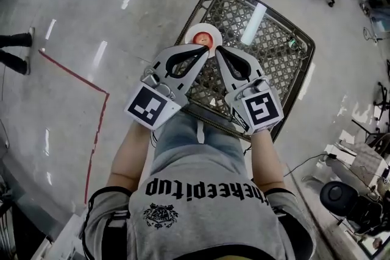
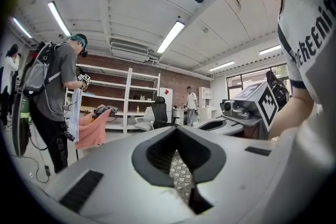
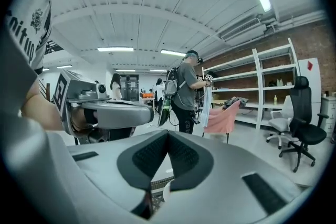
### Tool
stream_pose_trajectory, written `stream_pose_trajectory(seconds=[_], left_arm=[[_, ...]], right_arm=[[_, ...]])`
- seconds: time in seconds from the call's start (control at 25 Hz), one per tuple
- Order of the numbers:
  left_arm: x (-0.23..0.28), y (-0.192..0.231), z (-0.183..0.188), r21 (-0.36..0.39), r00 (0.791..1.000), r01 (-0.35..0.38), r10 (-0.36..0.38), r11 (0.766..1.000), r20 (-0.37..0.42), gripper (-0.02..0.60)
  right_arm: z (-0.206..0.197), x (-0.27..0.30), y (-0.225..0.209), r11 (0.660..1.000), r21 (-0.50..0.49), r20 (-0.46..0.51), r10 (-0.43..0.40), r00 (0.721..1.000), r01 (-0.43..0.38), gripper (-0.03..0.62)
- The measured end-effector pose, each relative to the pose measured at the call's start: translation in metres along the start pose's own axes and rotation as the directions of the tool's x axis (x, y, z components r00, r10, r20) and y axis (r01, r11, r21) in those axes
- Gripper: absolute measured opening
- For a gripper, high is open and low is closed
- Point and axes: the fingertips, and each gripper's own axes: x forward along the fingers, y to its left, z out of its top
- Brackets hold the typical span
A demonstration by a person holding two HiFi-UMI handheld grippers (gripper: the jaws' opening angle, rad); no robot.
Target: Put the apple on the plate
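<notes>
Head view, looking steeply down. A dark-rimmed mesh tabletop (image 1: 277, 55) carries a white plate (image 1: 190, 31) at its left edge and a white tube (image 1: 253, 24) lying on the mesh well apart to the right. The left gripper (image 1: 206, 50) and right gripper (image 1: 219, 50) sit side by side with their fingers pressed together on nothing, the tips overlapping the plate's near rim. The red apple (image 1: 201, 39) rests on the plate. A red line (image 1: 73, 73) crosses the floor at left.

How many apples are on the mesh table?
1. The apple lies on the white plate at the mesh table's far-left edge; the left gripper and right gripper may hide others.
</notes>
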Motion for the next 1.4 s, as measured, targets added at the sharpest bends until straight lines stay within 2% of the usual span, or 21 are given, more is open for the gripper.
stream_pose_trajectory(seconds=[0.68, 1.12, 1.4], left_arm=[[0.001, -0.023, 0.013, 0.027, 1.000, 0.001, -0.001, 1.000, 0.021, 0.017], [0.008, -0.018, -0.003, 0.025, 0.999, -0.006, 0.005, 1.000, 0.031, 0.017], [0.008, -0.025, 0.008, 0.020, 0.999, -0.018, 0.017, 1.000, 0.034, 0.017]], right_arm=[[0.027, -0.032, 0.007, 1.000, -0.013, 0.083, 0.020, 0.996, -0.019, -0.009], [0.016, -0.026, 0.001, 1.000, 0.001, 0.107, 0.026, 0.994, -0.026, -0.011], [0.025, -0.035, 0.000, 0.999, -0.003, 0.113, 0.037, 0.993, -0.037, -0.011]])
